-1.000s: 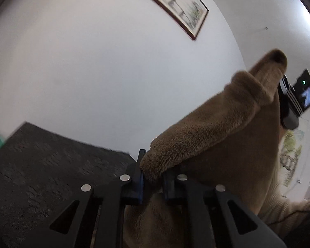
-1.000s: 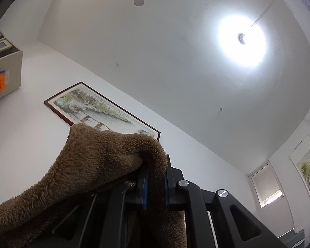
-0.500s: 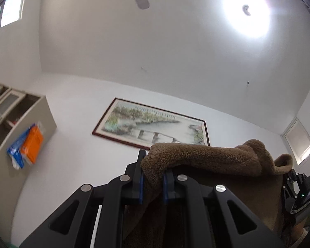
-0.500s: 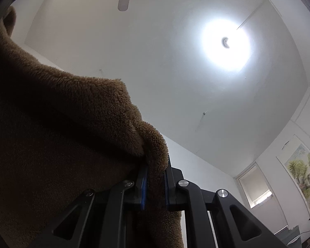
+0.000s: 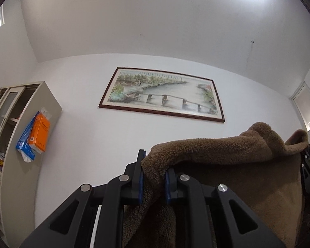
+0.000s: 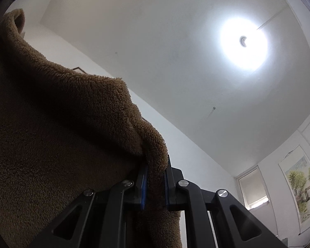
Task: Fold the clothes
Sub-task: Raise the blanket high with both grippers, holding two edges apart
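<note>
A brown fleece garment [image 5: 227,165] hangs stretched between both grippers, held up in the air. My left gripper [image 5: 153,177] is shut on one edge of the fleece, which bunches between the blue pads. My right gripper [image 6: 156,177] is shut on another edge of the same garment [image 6: 62,134], which fills the left of the right wrist view. The right gripper's black body [image 5: 309,171] shows at the right edge of the left wrist view, behind the fleece. Both cameras point up at wall and ceiling.
A framed landscape painting [image 5: 161,95] hangs on the white wall ahead. A beige cabinet [image 5: 16,124] with an orange and a blue pack hung on its side stands at left. A ceiling light [image 6: 243,41], a fan blade and a second painting [image 6: 299,188] show overhead and right.
Both grippers have lifted and tilted upward with the fleece. The left wrist view swung from the dark surface to the wall and painting, then tilted down slightly. The garment now spreads wider between them.
</note>
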`<state>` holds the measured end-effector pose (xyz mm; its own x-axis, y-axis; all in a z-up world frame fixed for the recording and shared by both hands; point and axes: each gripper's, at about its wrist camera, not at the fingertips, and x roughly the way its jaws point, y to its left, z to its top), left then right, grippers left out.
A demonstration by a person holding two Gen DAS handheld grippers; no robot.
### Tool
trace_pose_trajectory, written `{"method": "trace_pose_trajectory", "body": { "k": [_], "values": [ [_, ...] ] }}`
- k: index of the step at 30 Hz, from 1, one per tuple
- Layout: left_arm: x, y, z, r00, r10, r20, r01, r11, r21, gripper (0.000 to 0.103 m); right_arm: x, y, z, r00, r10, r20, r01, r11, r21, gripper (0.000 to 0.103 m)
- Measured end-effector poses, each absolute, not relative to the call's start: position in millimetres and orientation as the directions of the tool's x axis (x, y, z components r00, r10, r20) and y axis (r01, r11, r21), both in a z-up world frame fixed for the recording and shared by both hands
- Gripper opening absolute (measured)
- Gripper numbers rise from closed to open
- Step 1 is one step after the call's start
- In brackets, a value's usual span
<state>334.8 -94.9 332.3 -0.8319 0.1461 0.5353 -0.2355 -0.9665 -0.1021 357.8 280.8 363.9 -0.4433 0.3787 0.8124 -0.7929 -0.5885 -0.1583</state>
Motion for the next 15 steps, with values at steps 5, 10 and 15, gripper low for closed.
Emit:
{"method": "trace_pose_trajectory", "body": {
  "k": [5,10,15],
  "values": [
    [274,-78,324,-0.892,0.105,0.440,-0.161,-0.982,-0.093,0.019,294,287,349,-0.557,0.414,0.720,-0.767,-0.589,-0.254,0.011],
    [198,-60,301,-0.944,0.115,0.309,-0.144,-0.987,-0.074,0.020,215,303,330,-0.656,0.459,0.600,-0.726,-0.603,-0.331,0.011],
    [104,-26,278,-0.981,0.109,0.163,-0.115,-0.993,-0.029,0.020,120,334,299,-0.724,0.509,0.465,-0.687,-0.593,-0.421,0.011]
  ]
}}
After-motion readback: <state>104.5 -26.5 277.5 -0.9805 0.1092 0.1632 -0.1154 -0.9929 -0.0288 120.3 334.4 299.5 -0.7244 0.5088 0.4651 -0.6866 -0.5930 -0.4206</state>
